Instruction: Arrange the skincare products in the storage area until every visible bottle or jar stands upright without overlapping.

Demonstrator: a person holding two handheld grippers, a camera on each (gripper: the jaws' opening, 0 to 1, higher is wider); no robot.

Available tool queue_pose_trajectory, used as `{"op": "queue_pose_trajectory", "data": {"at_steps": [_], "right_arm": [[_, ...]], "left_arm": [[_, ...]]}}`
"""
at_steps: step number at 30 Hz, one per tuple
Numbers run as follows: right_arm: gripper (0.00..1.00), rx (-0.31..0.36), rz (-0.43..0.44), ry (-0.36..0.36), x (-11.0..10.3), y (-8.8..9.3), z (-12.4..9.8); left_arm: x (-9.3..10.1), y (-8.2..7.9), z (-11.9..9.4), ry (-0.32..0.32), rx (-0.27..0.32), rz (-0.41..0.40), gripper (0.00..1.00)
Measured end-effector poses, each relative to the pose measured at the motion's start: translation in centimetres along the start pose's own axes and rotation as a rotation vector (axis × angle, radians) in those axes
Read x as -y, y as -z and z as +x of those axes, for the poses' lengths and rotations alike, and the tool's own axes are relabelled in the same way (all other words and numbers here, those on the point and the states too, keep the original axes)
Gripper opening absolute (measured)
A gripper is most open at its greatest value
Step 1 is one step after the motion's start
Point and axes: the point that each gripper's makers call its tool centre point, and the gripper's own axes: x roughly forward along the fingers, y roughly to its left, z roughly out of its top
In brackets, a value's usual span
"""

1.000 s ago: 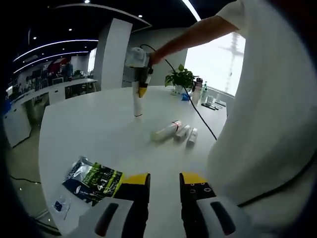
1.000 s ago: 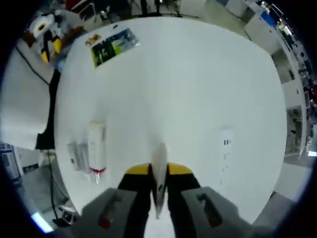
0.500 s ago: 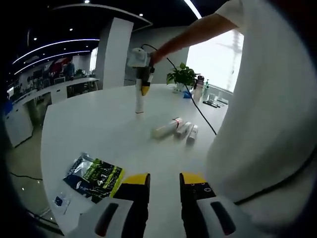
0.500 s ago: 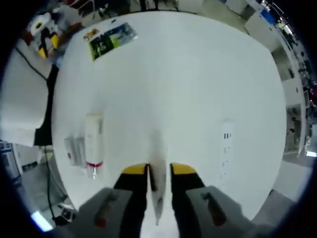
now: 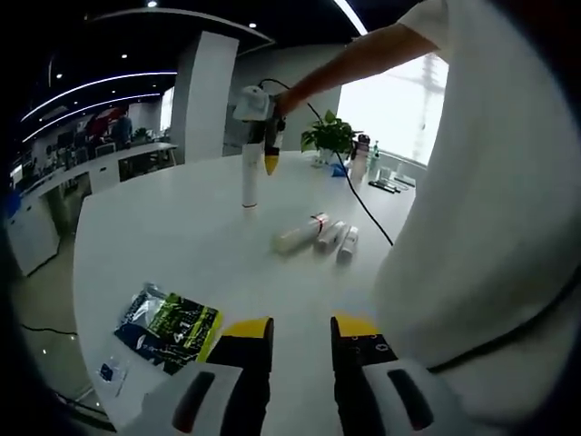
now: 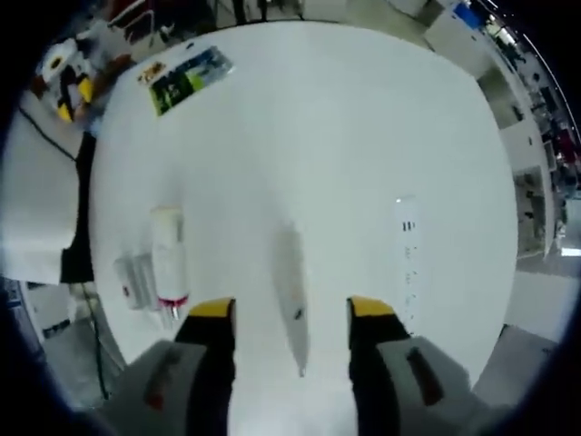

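A tall white tube stands upright on the round white table. My right gripper, held by a hand, hovers just above and beside its top. From above, the tube sits between the spread jaws of the right gripper, which is open and touches nothing. A larger white bottle with a red band lies on its side. Two smaller white bottles lie next to it. My left gripper is open and empty at the near table edge.
A green and blue printed packet lies flat near the left gripper. A white power strip lies near the table edge. A black cable trails across the table. A potted plant and bottles stand at the far side. The person's white shirt fills the right.
The right gripper's jaws have opened and let go of the white tube, which now stands by itself. The gripper has risen a little. The left gripper has stayed put.
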Motion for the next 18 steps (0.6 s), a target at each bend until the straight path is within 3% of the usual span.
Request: {"op": "queue_pose_trajectory", "data": {"at_steps": [6,12,18], "right_arm": [[0.56,0.015,0.035,0.024,-0.6,1.9,-0.7],[0.66,0.065,0.12,0.067,-1.6,3.8,-1.3],[0.64,0.122,0.191,0.068,-4.3,5.5,-1.1]], "left_arm": [[0.6,-0.7,0.5,0.004,0.001,0.015,0.29],[1.5,-2.2,0.8,0.018,0.054,-0.022,0.36],[1.9,-3.9,1.2,0.006,0.121,-0.063,0.43]]}}
